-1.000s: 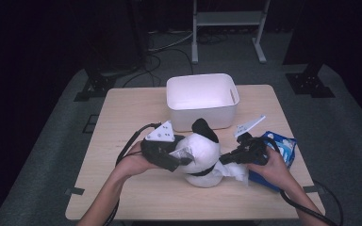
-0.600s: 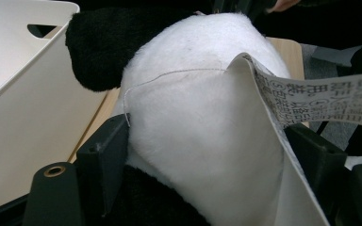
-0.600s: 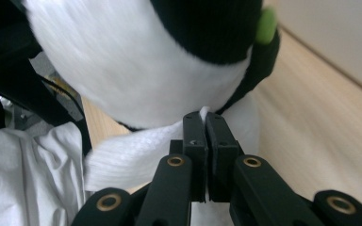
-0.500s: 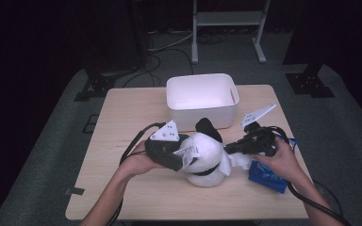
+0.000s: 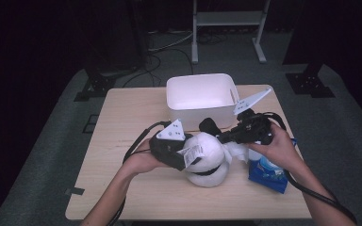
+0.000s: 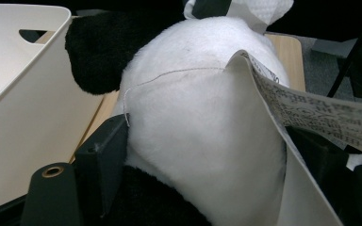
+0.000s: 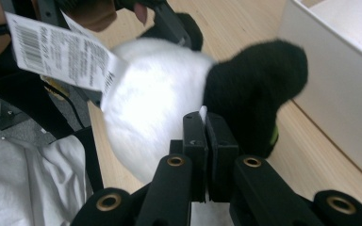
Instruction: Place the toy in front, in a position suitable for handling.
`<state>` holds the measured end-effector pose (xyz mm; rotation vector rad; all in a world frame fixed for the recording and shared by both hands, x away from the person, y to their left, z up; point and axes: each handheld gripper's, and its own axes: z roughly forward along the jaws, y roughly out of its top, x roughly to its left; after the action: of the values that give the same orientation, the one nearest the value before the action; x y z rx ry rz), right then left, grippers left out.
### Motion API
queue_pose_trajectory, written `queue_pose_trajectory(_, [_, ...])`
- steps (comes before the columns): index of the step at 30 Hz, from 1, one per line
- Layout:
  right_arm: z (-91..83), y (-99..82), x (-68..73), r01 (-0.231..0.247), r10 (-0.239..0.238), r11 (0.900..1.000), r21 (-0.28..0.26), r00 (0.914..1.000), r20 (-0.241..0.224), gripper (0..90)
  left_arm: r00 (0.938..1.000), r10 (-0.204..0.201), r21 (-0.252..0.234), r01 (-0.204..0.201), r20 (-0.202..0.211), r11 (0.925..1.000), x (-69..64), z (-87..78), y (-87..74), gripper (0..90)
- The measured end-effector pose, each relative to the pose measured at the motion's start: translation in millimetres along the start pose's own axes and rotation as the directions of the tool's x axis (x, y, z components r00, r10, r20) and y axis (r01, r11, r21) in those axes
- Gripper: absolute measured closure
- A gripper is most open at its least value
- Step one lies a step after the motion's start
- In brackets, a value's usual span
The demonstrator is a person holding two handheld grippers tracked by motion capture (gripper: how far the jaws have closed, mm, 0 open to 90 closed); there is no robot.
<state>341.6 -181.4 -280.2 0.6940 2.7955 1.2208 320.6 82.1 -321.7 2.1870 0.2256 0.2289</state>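
Counter (image 5: 122, 122) lies bare at left. The left gripper (image 5: 179, 157) has its fingers clamped on the plush panda (image 5: 209, 155) mid-counter, just before the white bin (image 5: 200, 96). The right gripper (image 5: 226, 137) pinches a white tissue (image 5: 238, 151), fingers together, near the right edge.

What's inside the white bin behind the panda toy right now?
The white bin looks empty: its far wall and part of its floor show bare in the high view. The near part of the floor is hidden by the front wall, so something small there cannot be ruled out.
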Motion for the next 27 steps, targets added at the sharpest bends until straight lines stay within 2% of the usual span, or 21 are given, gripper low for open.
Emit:
queue_pose_trajectory(5, [2.7, 11.4, 3.6, 0.022, -0.022, 0.9997, -0.004, 0.9996, -0.014, 87.5, 1.0, 0.009, 0.011, -0.009, 0.001, 0.9999, -0.9, 2.3, 3.8, 23.2])
queue_pose_trajectory(14, [9.8, 25.6, 13.0, 0.059, -0.06, 0.9982, -0.011, 0.996, -0.066, 87.4, 0.9989, 0.045, 0.031, -0.045, 0.01, 0.9985, -4.9, 8.7, 13.4, 22.5])
queue_pose_trajectory(16, [13.1, 25.2, 13.3, 0.069, -0.068, 0.9976, -0.001, 0.9956, -0.064, 87.4, 0.9991, 0.041, 0.03, -0.042, 0.009, 0.9987, -4.8, 9.7, 13.4, 21.8])
queue_pose_trajectory(20, [15.5, 20.3, 10.1, 0.052, -0.051, 0.9985, 0.014, 0.9965, -0.066, 87.6, 0.9994, 0.031, 0.021, -0.031, 0.016, 0.9993, -3.9, 10.6, 12.8, 19.3])
queue_pose_trajectory(27, [13.4, 14.8, 8.8, 0.051, -0.049, 0.9983, 0.029, 0.9977, -0.046, 87.7, 0.9995, 0.024, -0.003, -0.024, 0.02, 0.9997, -5.2, 8.3, 14.5, 15.8])
